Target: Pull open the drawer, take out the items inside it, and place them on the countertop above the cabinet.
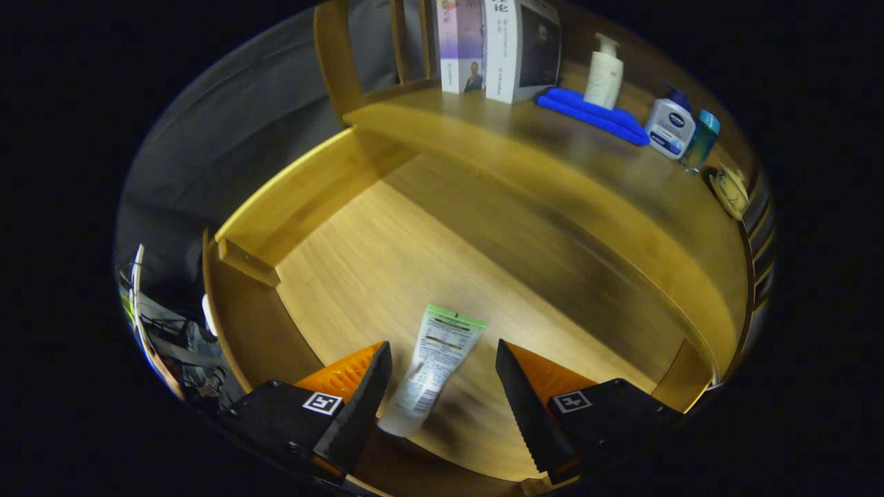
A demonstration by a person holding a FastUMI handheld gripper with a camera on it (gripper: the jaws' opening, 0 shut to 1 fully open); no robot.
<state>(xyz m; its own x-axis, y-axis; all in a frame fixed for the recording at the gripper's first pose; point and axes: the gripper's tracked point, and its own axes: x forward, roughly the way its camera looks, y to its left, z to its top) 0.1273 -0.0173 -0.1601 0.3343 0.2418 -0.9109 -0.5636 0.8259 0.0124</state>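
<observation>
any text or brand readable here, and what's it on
Nothing reads reliably.
Tube in the drawer, between the open gripper's fingers: print blurred.
Books on the countertop: cover lettering too small.
Blue-capped bottle: logo too small.
Pump bottle: no text visible.

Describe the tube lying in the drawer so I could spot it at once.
Below the wooden countertop, the drawer stands pulled open. On its bare floor lies a white squeeze tube with a green end, between the fingers of the open claw. Unlike the bottles upright on the countertop, it lies flat.
</observation>
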